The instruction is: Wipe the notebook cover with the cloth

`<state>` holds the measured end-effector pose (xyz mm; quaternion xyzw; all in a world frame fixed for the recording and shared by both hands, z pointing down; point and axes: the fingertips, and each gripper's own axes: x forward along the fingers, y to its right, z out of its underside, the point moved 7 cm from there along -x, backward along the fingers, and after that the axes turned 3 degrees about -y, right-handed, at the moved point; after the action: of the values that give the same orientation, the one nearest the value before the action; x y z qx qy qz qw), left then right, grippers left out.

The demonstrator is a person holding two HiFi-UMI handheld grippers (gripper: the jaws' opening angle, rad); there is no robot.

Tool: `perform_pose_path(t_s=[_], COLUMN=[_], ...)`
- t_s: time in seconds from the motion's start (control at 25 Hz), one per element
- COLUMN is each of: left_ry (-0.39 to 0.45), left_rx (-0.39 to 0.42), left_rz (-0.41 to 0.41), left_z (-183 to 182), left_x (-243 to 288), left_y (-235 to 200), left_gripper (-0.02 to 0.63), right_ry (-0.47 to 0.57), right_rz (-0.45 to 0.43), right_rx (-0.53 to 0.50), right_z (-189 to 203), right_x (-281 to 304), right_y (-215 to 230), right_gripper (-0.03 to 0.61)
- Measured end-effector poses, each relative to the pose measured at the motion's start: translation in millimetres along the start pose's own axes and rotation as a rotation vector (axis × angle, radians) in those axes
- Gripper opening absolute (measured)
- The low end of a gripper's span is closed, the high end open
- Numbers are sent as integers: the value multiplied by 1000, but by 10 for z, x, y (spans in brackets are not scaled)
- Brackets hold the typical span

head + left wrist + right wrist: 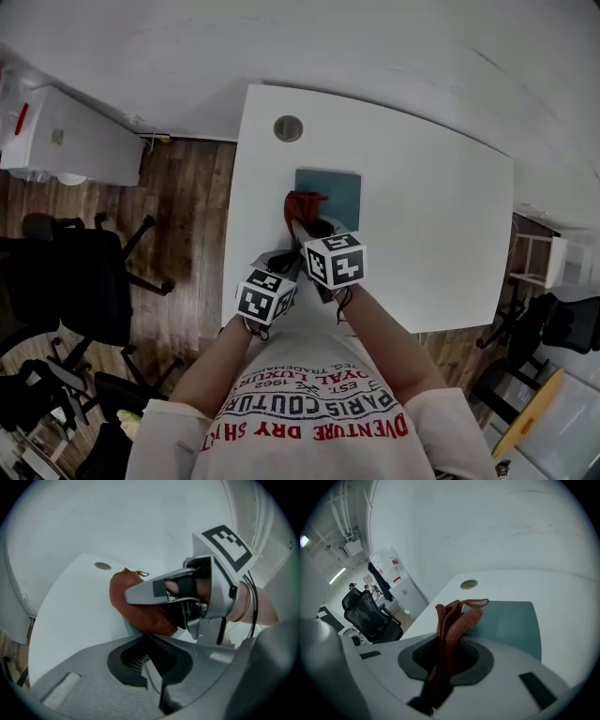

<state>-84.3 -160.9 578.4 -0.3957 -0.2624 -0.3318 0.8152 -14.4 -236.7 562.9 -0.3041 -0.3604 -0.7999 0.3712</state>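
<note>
A teal notebook (336, 190) lies flat on the white table (431, 216), a little past the table's middle. A rust-red cloth (302, 202) rests bunched on the notebook's near-left corner. My right gripper (307, 225) is shut on the cloth, which stands up between its jaws in the right gripper view as folded red fabric (457, 616) over the teal notebook (511, 625). My left gripper (281, 262) hovers just behind and left of the right one, off the notebook. Its jaws (152, 665) meet with nothing between them. From there I see the cloth (136, 606) under the right gripper (140, 595).
A round grey grommet (288, 128) sits in the table beyond the notebook. Black office chairs (84, 272) stand on the wood floor to the left, with a white cabinet (66, 136) further back. A shelf unit (539, 258) stands beyond the table's right edge.
</note>
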Motion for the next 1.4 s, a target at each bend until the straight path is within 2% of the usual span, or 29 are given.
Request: perform_pose_path(t_s=[0.48,1.0,1.2,1.4], left_ry=[10,9,8,16], left_rx=[-7,-8,5,16], left_rz=[-5,-21,-33,-50], left_z=[21,15,19,24], left_x=[3,16,14,5], left_y=[-4,5,18,30], left_gripper=[9,9,9,9], right_ry=[6,18,23,8], right_rz=[3,71,94,145], right_rx=[57,110,177,190], right_z=[63,249,333,406], right_x=[-73,-419,-563,-722], right_y=[246,719,909,1068], right_gripper=[77,77,77,75])
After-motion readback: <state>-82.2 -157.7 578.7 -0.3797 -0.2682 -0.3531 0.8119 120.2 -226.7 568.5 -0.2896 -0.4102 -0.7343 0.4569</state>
